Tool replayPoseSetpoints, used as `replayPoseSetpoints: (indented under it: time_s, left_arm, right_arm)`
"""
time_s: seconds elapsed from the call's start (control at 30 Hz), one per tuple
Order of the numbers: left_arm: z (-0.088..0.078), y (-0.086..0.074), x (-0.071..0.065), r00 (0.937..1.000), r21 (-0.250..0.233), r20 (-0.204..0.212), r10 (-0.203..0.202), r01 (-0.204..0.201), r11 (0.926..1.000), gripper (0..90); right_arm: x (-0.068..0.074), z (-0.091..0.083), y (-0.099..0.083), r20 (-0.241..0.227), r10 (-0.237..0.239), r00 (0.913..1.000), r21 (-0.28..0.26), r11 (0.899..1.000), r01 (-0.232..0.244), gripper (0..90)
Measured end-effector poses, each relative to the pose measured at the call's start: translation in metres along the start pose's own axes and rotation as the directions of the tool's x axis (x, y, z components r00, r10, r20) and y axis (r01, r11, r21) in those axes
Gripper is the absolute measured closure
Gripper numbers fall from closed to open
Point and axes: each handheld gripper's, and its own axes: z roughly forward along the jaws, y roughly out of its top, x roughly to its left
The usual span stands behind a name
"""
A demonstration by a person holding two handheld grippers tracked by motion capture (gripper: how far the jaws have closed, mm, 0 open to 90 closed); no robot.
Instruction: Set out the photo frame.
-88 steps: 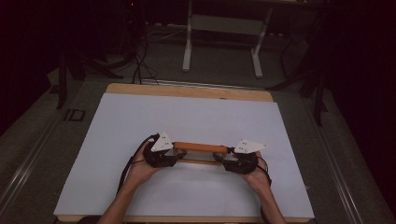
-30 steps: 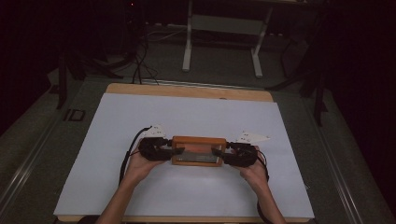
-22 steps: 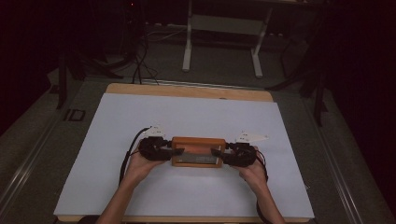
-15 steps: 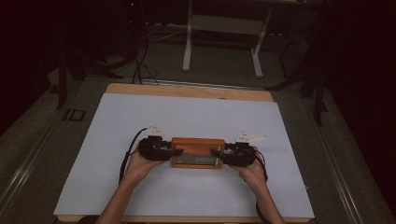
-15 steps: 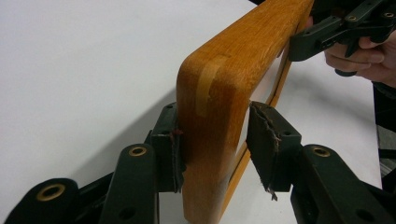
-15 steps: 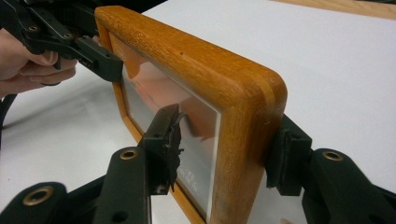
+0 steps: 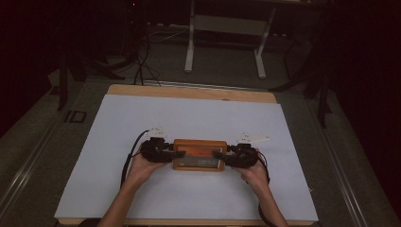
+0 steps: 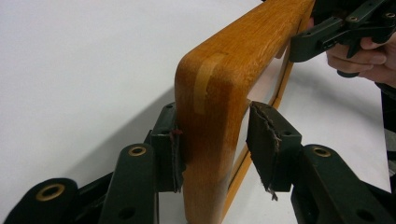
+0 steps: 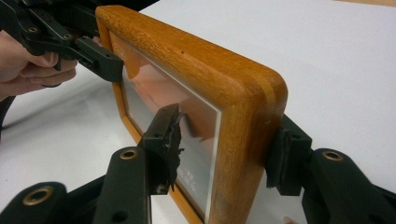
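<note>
A wooden picture frame (image 7: pixel 197 154) with a glass front stands on its long edge on the white sheet (image 7: pixel 189 118), tilted so its face shows from above. My left gripper (image 7: pixel 174 153) is shut on its left end; in the left gripper view the pads (image 8: pixel 168 158) clamp the thick wood (image 8: pixel 219 70), with my left gripper (image 8: pixel 215 149) astride the corner. My right gripper (image 7: pixel 218 155) is shut on the right end. In the right gripper view my right gripper (image 9: pixel 224 154) has one pad on the glass and one behind the frame (image 9: pixel 187 51). A hand holds each gripper.
The white sheet covers a wooden table whose far edge (image 7: pixel 189 92) shows at the back. Beyond it stand a metal stand's legs (image 7: pixel 224 42) and cables (image 7: pixel 142 66) on a dark floor. Open sheet lies all around the frame.
Since the oldest frame, the frame has turned from edge-on to face up toward the camera and come slightly nearer. Over the last second nothing visibly moved.
</note>
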Motion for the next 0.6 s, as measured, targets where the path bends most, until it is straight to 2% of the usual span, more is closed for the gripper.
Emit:
replayPoseSetpoints:
  time_s: [0.17, 0.23, 0.6]
  left_arm:
    - [0.0014, -0.0002, 0.0013, 0.9999, -0.004, -0.01, -0.005, 0.005, 1.0, 56.8]
    - [0.0021, -0.0006, 0.0025, 0.9999, -0.008, -0.01, -0.012, 0.012, 0.9999, 56.6]
    - [0.0039, -0.0012, 0.0011, 0.9994, -0.012, -0.035, 0.003, -0.004, 0.9999, 55.2]
  right_arm:
    - [-0.0034, 0.0023, 0.0009, -0.004, -0.003, 1.0, 0.003, 1.0, 0.003, 50.5]
    - [-0.0032, 0.0038, 0.0014, 0.009, -0.017, 0.9998, 0.008, 1.0, 0.017, 49.7]
    - [-0.0064, 0.006, 0.0011, 0.004, -0.017, 0.9998, 0.003, 1.0, 0.017, 49.4]
